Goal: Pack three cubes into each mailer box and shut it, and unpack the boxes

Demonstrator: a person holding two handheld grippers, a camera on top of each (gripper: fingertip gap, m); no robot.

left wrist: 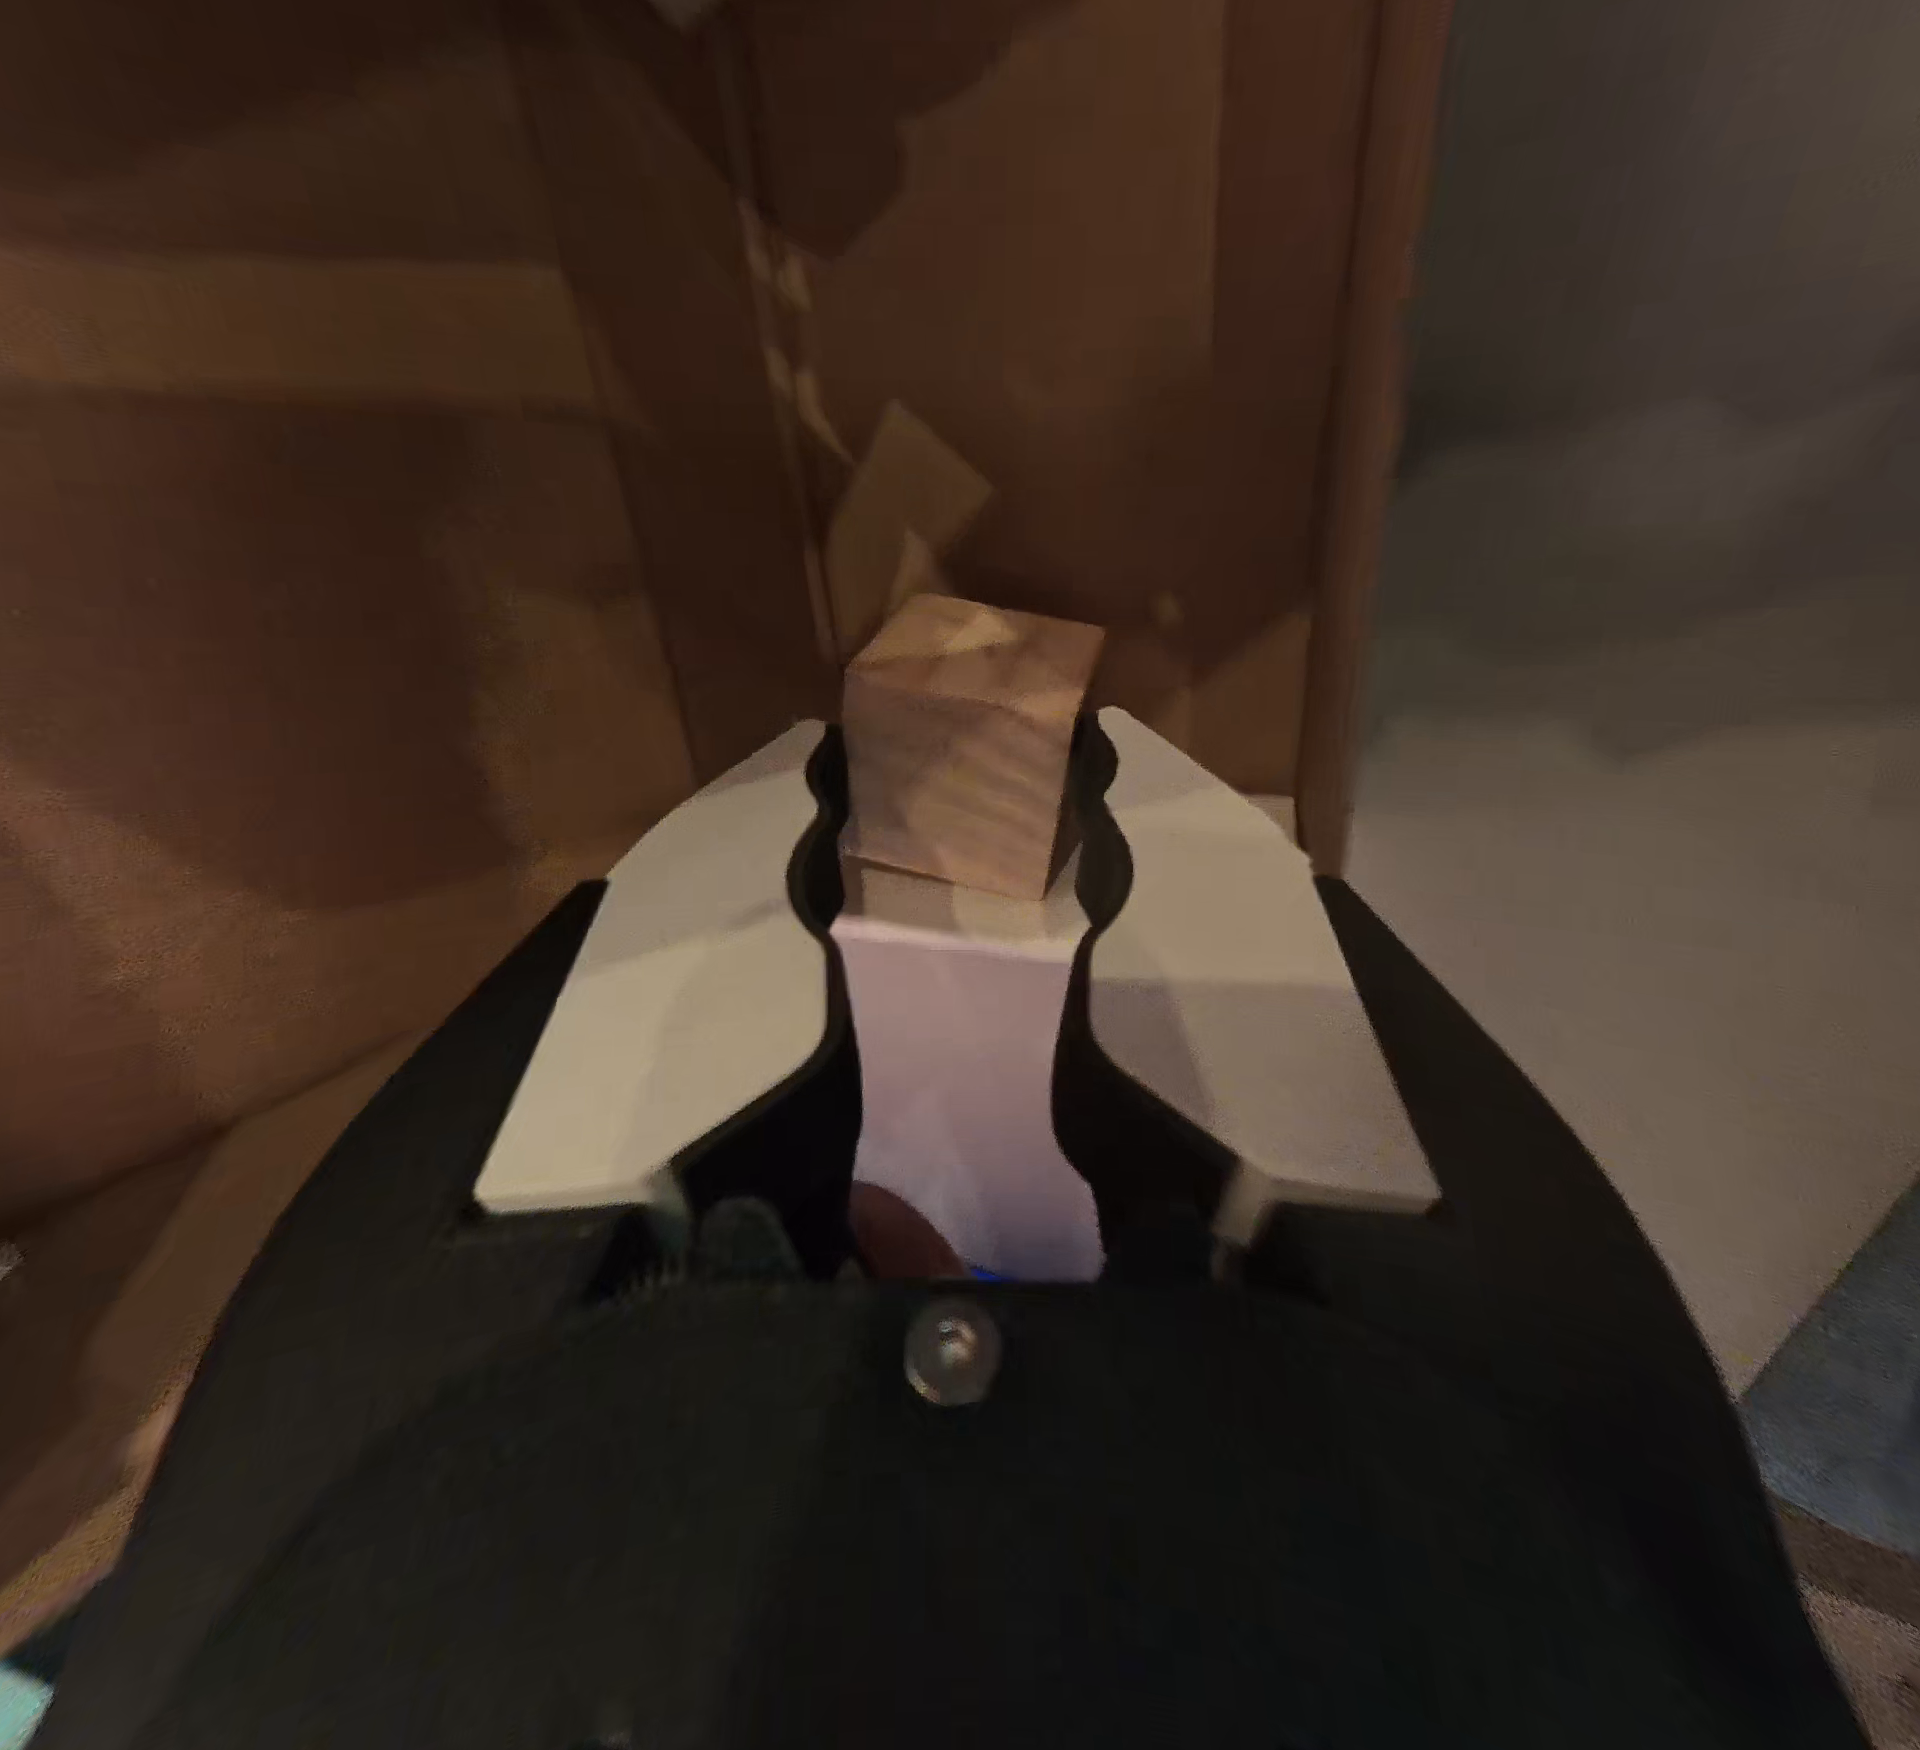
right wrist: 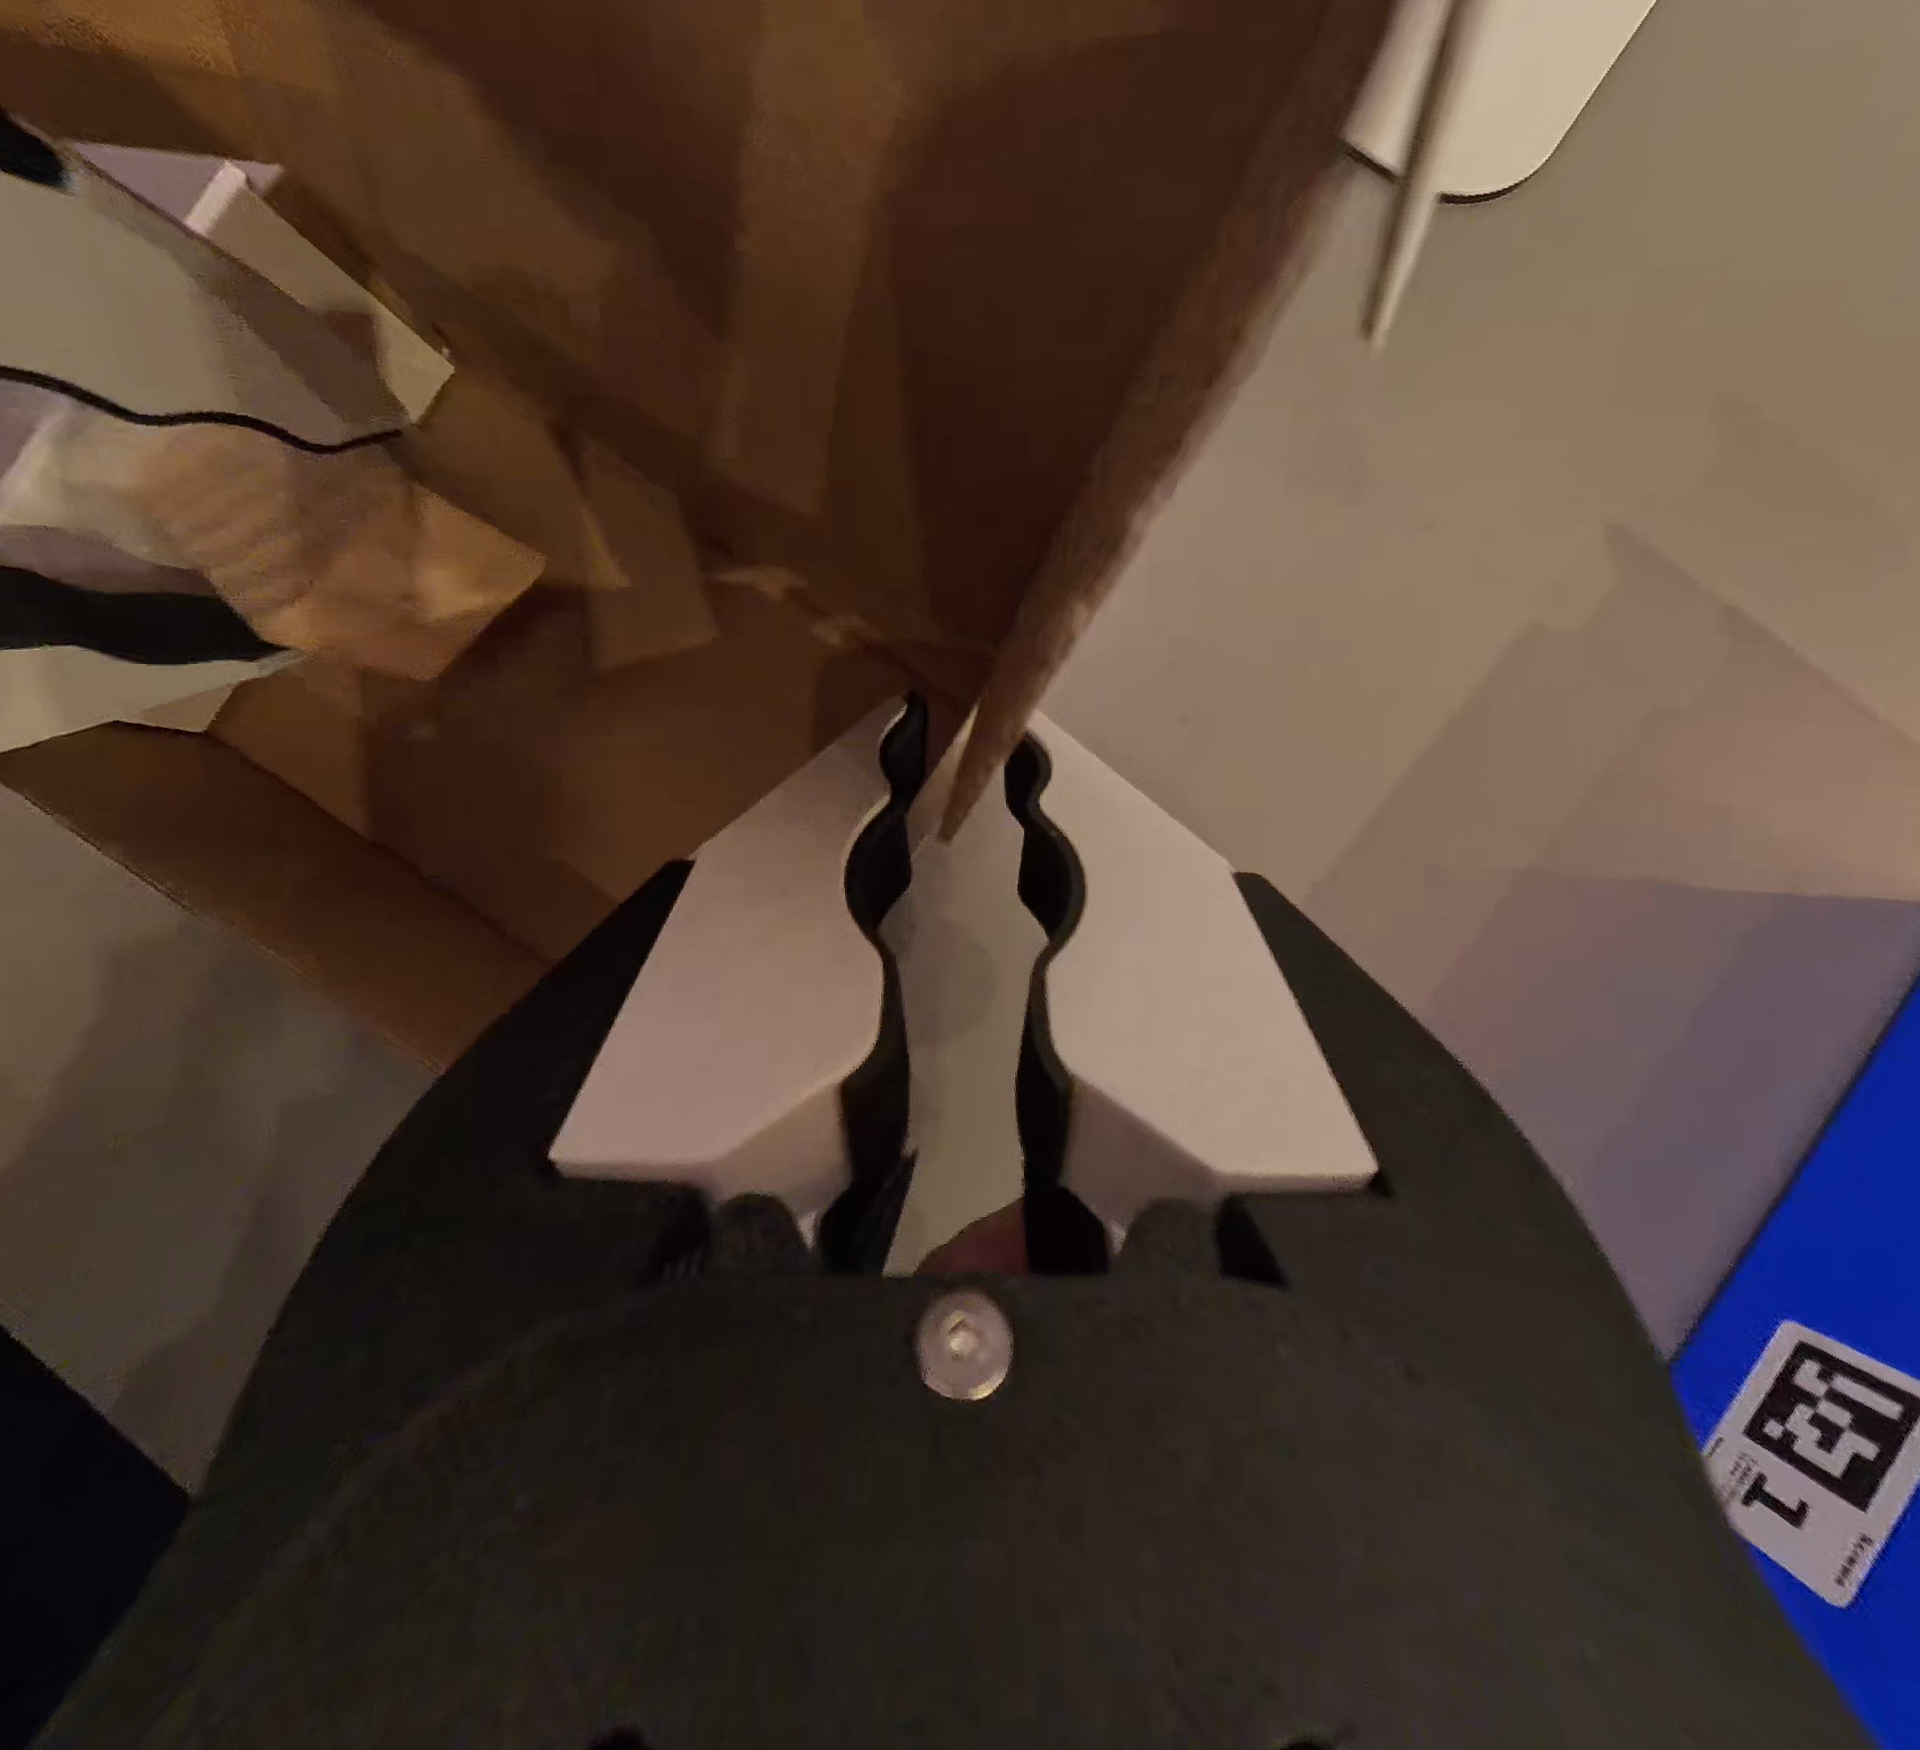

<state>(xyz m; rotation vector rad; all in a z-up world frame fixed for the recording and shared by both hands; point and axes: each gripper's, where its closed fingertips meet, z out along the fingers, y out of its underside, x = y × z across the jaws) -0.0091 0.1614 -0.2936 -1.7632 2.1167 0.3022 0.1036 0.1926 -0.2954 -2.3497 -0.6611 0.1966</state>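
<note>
Left gripper [left wrist: 961, 765] pinches a wooden cube [left wrist: 966, 755] inside the mailer box [left wrist: 1091, 298]. Right gripper [right wrist: 961, 765] clamps the box's flap edge [right wrist: 1029, 661]. Only the right wrist view shows a blue mat [right wrist: 1849, 1233].

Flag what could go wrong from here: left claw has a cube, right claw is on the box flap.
1. The left claw grips the wooden cube only at its fingertips; the cube sits slightly twisted, so it may slip or rotate out.
2. The right claw pinches only the thin edge of the cardboard flap, with the jaws not fully closed on it. If that slips, the flap could swing onto the left claw.
3. Both views are blurred, suggesting fast motion.
</note>
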